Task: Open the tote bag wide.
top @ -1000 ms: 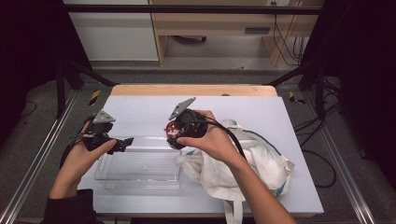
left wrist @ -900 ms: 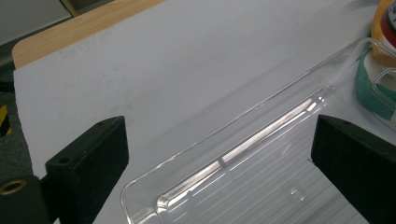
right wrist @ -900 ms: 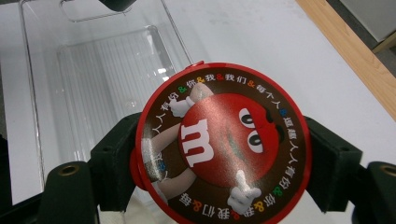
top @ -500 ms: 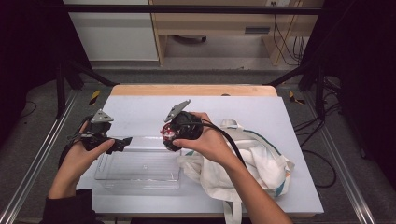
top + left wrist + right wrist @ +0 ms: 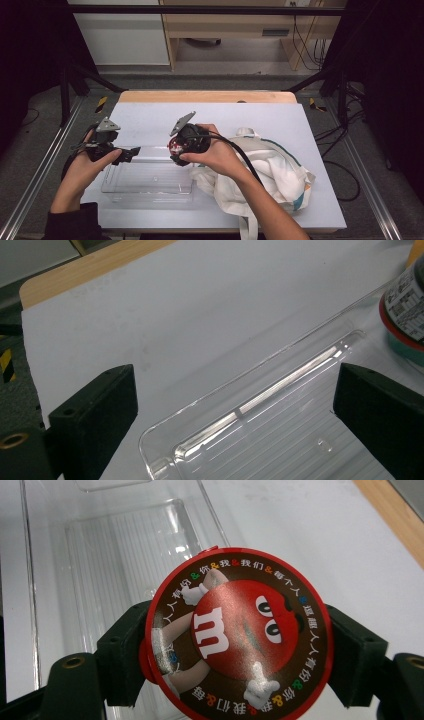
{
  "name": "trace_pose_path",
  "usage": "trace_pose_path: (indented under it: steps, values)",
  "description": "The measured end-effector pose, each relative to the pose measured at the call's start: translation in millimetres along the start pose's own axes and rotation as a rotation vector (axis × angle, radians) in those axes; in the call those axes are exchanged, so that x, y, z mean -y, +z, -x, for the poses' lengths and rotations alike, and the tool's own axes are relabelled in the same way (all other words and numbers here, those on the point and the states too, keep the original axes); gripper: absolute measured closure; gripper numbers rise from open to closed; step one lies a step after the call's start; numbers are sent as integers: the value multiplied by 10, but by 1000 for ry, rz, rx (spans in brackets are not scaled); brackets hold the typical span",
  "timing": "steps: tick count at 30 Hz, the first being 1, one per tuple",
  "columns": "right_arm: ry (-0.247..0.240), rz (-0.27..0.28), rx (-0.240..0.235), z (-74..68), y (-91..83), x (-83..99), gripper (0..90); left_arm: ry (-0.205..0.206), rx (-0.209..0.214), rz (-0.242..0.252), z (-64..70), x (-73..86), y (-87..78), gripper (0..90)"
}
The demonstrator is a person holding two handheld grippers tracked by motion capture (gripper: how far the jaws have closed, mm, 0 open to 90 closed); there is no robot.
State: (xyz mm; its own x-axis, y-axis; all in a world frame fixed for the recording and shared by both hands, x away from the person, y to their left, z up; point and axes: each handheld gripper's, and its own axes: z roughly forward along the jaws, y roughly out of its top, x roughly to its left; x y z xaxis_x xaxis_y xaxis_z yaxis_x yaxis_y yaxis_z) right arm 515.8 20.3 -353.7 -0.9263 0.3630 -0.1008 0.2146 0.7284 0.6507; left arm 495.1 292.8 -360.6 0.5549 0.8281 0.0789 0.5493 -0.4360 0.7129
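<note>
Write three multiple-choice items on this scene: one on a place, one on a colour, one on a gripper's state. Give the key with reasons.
1. Where does the clear plastic tray lie?
A. left of the white cloth bag
B. on top of the bag
C. on the floor

2. What colour is the rim of the round candy tin?
A. blue
B. red
C. yellow

3. How stands the left gripper?
A. shut on the tray
B. shut on the tin
C. open

Key: 1 A, the high view shows tray and bag side by side on the table; 2 B, red in the right gripper view; 3 C, its jaws stand wide apart over the tray.
</note>
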Motion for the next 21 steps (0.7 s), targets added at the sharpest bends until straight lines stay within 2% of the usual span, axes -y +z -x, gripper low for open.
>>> trace_pose_path:
  steps: [6,9,21]
  values:
    - [9,-3,-9,11,41,28,245,-9,-2,5,-13,6,-8,42]
    - [3,0,-16,1,45,23,245,4,0,-6,-15,4,-6,42]
    - [-6,-6,-20,-20,129,50,245,5,0,-2,3,-2,-6,42]
